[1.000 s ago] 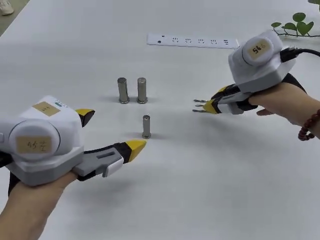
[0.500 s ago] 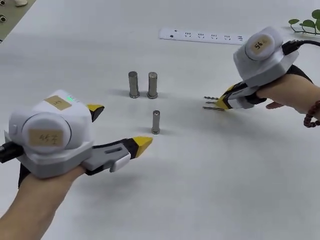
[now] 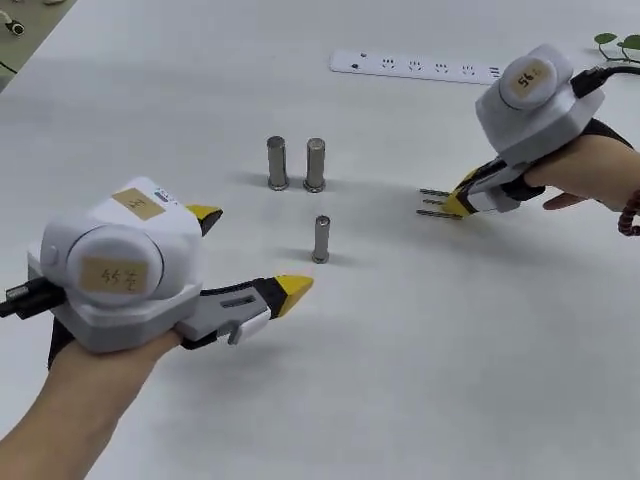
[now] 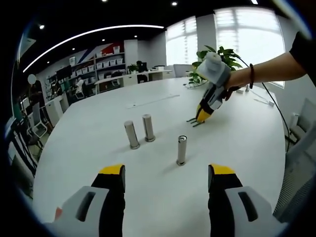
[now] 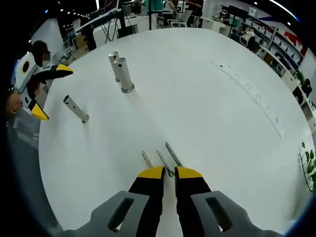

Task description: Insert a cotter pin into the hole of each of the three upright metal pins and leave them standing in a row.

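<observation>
Table (image 3: 400, 380) top is white, plain and wide. Close by, the left gripper (image 3: 250, 250) hangs over it with its yellow tips wide apart, holding nothing. Just past it one metal pin (image 3: 321, 238) stands alone. Two more metal pins (image 3: 277, 163) stand side by side behind. To the side, the right gripper (image 3: 460, 205) squeezes three cotter pins (image 3: 432, 202) low over the table. Farther back lie a white power strip (image 3: 415, 68) and a green plant (image 3: 620, 42). Bright windows (image 4: 247, 29) light a big office. Tan labels (image 3: 115, 275) on both grippers have handwriting too small to read.

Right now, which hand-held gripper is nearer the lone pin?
Left. The left hand-held gripper has the lone pin just ahead; the right hand-held gripper, gripping cotter pins, is farther away.
</observation>
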